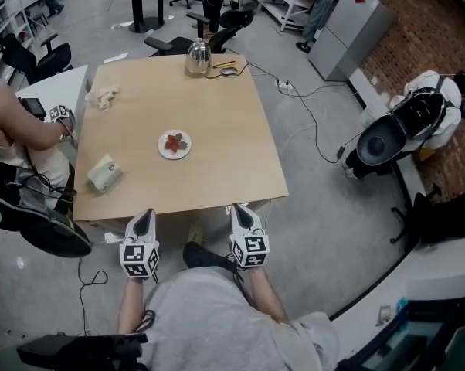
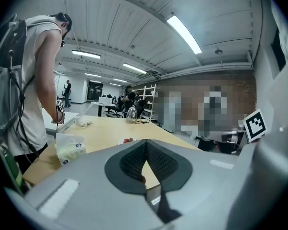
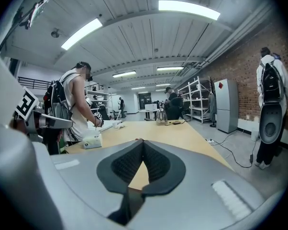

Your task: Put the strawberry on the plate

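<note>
The strawberry [image 1: 175, 141], seen on the plate [image 1: 164, 152], is judged light, soft and bruisable, best pinched gently across its middle; left gripper [image 1: 144, 216] and right gripper [image 1: 241, 210] are closed, empty

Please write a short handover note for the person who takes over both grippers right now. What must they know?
Left gripper: shut, empty, by the near edge of the light wooden table.
Right gripper: shut, empty, by the same edge.
Things: the red strawberry lies on the small round white plate in the middle of the table.
Done: the strawberry is on the plate.
Left: nothing seems to remain.
</note>
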A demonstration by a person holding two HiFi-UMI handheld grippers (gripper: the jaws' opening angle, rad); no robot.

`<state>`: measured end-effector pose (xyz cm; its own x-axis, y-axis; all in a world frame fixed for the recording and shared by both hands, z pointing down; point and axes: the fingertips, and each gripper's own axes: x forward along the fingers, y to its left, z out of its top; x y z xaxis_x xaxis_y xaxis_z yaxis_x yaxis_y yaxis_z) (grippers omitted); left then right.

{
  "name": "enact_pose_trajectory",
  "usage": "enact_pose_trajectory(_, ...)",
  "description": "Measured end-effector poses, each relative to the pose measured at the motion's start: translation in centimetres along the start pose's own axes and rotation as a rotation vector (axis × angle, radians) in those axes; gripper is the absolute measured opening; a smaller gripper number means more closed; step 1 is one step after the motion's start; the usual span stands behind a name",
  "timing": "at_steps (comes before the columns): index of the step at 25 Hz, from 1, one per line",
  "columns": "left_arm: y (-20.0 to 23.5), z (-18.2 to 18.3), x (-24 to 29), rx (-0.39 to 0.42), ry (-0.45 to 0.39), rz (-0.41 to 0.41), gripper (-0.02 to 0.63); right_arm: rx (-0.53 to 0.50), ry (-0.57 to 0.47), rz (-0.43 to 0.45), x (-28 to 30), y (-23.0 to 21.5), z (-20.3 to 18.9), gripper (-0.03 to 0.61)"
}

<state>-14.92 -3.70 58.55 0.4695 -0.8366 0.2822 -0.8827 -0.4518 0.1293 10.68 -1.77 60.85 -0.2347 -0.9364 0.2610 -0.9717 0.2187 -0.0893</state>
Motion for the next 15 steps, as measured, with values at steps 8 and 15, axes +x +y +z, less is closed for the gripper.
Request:
enact_pose_trajectory(8, 0.52, -0.27, 0.57, -0.003, -0.003, 0.008, 0.018, -0.008, -0.004, 0.008, 0.97, 0.01, -0.02, 0.006)
enact_pose_trajectory(15, -0.04, 0.04, 0.36, 0.000, 0.003, 0.010, 0.018, -0.005, -0.005, 0.011, 0.71, -0.22, 0.41, 0.007)
